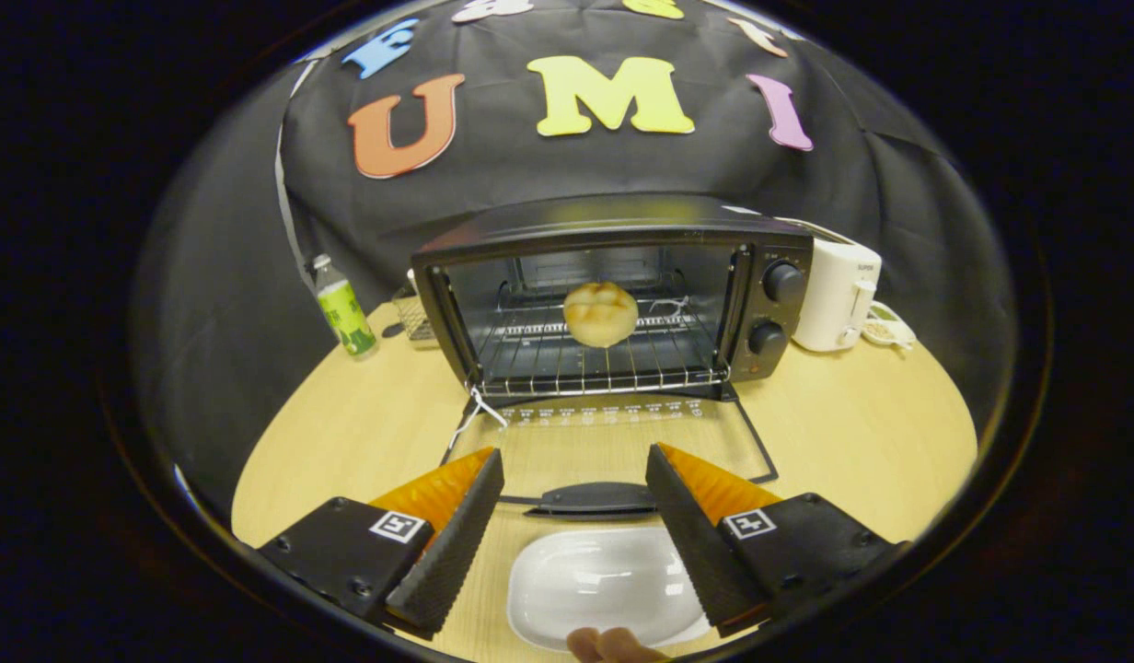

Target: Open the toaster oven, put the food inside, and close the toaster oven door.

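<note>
Pale wood makes up the table point(364, 433), backed by the booth's dark cloth wall. Nearest, at the table's front edge, a white dish point(604, 589) lies bare between the fingers of the gripper point(574, 470), and what may be a fingertip point(613, 646) shows just below it, too cropped to be sure. The gripper's fingers stand wide apart and hold nothing. Just ahead of them the toaster oven's glass door point(613, 433) lies folded down flat on the table, its dark handle point(596, 498) between the fingertips. Beyond the door the toaster oven point(613, 295) stands open toward the back of the table, and a round bread roll point(601, 314) sits on its wire rack point(604, 364). Two knobs point(775, 310) sit on its right panel. A green-labelled bottle point(344, 308) stands near the table's back left edge; a white appliance point(838, 295) stands just beside the oven on the right.
</note>
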### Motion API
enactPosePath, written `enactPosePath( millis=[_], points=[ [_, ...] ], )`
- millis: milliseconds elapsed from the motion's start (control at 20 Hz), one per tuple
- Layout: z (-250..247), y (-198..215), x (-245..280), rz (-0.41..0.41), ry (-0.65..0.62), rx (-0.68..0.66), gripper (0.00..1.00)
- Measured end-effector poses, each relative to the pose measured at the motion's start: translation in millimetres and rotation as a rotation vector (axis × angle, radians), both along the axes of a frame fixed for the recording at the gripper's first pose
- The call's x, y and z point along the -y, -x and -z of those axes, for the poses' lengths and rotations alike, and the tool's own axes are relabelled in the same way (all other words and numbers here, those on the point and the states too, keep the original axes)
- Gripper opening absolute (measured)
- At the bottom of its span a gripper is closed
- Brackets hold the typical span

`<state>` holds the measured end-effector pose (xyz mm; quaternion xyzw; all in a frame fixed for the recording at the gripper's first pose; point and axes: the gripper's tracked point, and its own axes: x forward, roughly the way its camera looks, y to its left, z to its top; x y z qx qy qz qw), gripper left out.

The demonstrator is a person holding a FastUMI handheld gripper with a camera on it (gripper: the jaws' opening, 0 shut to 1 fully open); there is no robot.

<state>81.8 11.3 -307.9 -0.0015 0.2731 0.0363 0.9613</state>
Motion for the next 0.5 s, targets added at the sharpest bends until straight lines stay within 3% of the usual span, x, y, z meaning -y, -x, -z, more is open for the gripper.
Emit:
enactPosePath(
  millis=[200,500],
  points=[
    [18,11,0,0.008,0.045,-0.015,1.0],
    [46,21,10,0.062,0.001,-0.076,1.0]
  ],
)
